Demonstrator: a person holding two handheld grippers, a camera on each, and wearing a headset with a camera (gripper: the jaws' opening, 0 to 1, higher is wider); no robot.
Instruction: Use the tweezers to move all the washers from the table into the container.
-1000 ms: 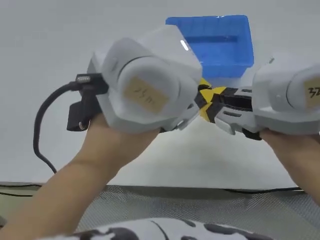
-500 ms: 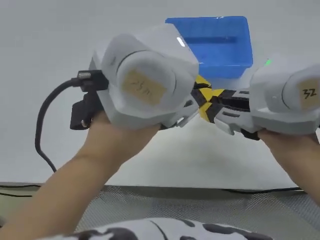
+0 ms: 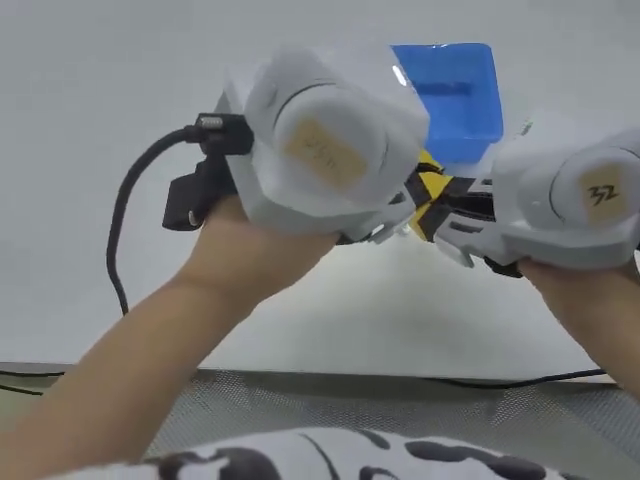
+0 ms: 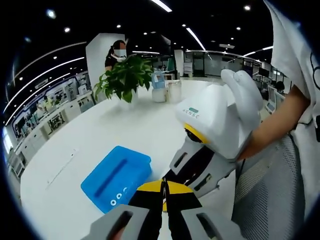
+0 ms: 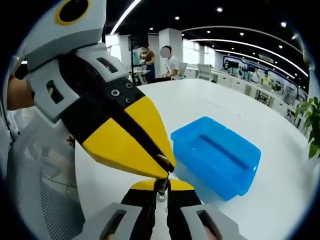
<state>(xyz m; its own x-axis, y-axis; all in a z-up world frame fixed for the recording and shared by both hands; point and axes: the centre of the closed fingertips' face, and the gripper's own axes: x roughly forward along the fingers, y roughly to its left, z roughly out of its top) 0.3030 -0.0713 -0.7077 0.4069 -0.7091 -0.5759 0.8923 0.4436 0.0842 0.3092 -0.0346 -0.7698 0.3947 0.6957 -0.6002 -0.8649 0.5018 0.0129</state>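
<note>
Over table (image 3: 100, 150), left gripper (image 4: 164, 187) seemingly hides more container (image 3: 460, 100).

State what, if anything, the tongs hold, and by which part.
Cannot be told: left tongs and right tongs are shut, tips meeting, perhaps pinching a thin grey sliver.

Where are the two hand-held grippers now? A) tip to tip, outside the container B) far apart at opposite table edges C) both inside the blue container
A: the left hand-held gripper and the right hand-held gripper meet tip to tip, with the blue container lying beside them.
</note>
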